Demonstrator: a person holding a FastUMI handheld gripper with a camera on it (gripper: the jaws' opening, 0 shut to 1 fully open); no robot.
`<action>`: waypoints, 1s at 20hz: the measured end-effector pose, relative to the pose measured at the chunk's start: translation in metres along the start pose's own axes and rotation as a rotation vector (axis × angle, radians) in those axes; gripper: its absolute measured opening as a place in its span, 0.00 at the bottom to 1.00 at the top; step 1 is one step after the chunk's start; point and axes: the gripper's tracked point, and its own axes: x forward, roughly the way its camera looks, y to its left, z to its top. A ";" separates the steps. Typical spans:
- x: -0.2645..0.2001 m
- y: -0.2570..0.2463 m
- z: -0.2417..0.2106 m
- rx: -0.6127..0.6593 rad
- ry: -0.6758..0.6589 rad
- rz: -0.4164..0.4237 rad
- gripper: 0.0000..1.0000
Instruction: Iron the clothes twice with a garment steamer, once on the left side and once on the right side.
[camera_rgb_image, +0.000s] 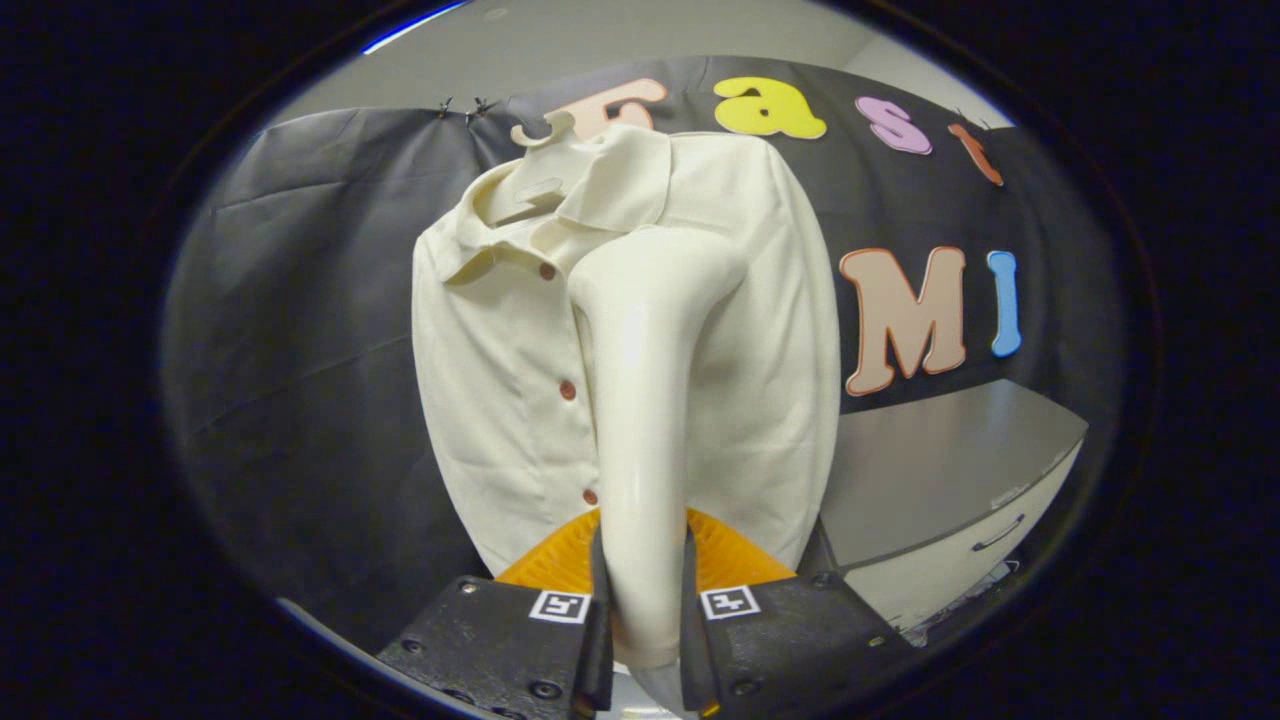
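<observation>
My tool (643, 600) clamps the smooth cream plastic garment steamer (645, 400) low on its slippery, rigid handle, head against the soft, light cream button-up shirt (500, 380).

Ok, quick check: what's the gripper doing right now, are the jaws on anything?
Gripper: closed, both jaws pressing on the handle of the garment steamer, its head up against the hanging shirt.
</observation>
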 end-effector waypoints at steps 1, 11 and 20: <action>0.004 -0.002 -0.005 0.011 0.009 0.018 0.26; 0.019 -0.016 -0.043 0.085 0.088 0.108 0.26; 0.011 -0.039 -0.103 0.101 0.208 0.088 0.26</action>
